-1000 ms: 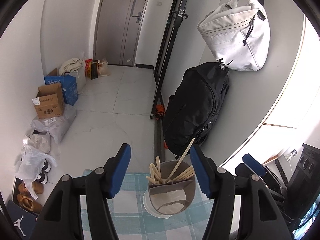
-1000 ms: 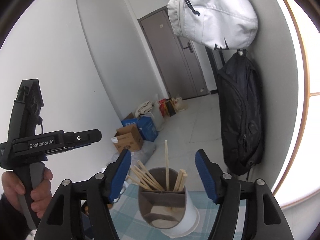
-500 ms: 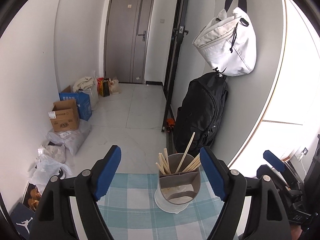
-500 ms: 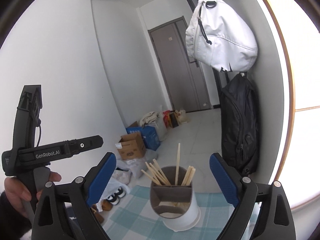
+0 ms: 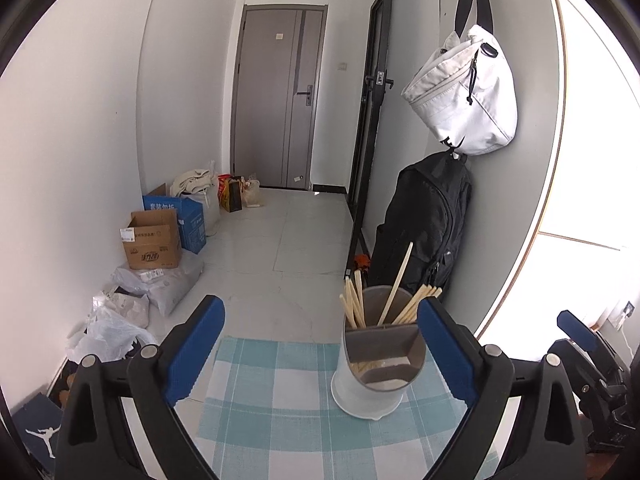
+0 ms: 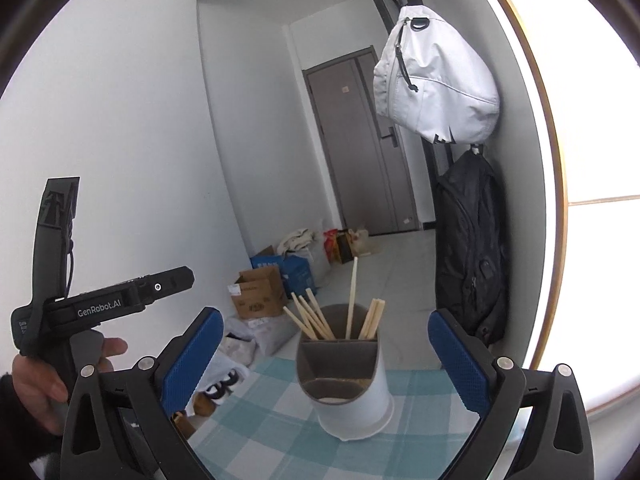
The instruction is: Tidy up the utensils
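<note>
Behind the checked cloth [image 5: 280, 400] runs a pale hallway with a grey door [image 5: 280, 96] at 12 o'clock, boxes [image 5: 152, 240] at 9 and two bags [image 5: 464, 96] hanging at 2. On the cloth stands the holder [image 5: 376, 364], upright, a divided cup with chopsticks [image 5: 394, 288] bunched in its far compartments; the near compartment looks empty of sticks. Most lean outward, one stands taller than the rest.

The left gripper [image 5: 318, 344] has its jaws spread wide and grips nothing; the holder sits off its centre line toward 1 o'clock, just inside the right-hand pad. The right gripper [image 6: 324, 354] is likewise wide open and empty, and from it the holder [image 6: 348, 384] lies almost dead ahead at 12 o'clock, centred between the pads. No loose utensil shows on the cloth, so the sorting seems done or nearly so. If either claw must go in again, the right looks better lined up; the sticks' long axes run near vertical, so a grasp would need to close across them from the side.
</note>
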A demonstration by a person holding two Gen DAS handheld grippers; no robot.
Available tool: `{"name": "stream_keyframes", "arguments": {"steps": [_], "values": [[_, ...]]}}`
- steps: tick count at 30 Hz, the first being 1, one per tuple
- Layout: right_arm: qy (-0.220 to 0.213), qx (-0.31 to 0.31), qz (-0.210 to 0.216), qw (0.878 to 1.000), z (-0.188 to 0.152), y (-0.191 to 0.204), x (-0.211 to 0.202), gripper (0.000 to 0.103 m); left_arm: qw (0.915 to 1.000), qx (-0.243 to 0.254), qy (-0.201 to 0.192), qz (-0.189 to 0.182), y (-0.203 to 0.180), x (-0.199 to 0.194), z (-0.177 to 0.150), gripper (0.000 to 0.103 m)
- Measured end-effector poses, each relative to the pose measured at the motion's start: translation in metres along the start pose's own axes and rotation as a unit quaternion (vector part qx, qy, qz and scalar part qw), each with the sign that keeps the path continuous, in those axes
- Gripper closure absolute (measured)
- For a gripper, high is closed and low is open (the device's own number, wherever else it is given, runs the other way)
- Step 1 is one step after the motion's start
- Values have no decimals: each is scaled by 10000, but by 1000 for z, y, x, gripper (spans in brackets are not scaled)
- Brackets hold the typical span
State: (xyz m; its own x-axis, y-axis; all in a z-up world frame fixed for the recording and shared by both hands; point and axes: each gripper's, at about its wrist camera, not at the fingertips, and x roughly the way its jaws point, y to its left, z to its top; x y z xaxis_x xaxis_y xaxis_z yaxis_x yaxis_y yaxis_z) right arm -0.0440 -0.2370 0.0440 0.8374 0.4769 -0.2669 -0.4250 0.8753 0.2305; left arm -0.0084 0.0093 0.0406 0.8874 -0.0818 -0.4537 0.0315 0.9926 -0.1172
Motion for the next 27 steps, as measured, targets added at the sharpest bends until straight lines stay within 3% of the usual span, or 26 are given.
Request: {"name": "stream_keyframes", "arguments": {"steps": [12, 18, 27], "values": [[60, -268, -77, 9996, -44, 4, -5, 0, 9997, 26, -52, 258, 7, 11, -55, 9], [160, -311, -115, 9993, -58, 4, 0, 0, 9996, -22, 139, 256, 8, 22, -62, 9], [146, -228, -73, 9996, -59, 0, 2, 0, 9993, -50, 126, 347, 13, 19, -57, 9]]}}
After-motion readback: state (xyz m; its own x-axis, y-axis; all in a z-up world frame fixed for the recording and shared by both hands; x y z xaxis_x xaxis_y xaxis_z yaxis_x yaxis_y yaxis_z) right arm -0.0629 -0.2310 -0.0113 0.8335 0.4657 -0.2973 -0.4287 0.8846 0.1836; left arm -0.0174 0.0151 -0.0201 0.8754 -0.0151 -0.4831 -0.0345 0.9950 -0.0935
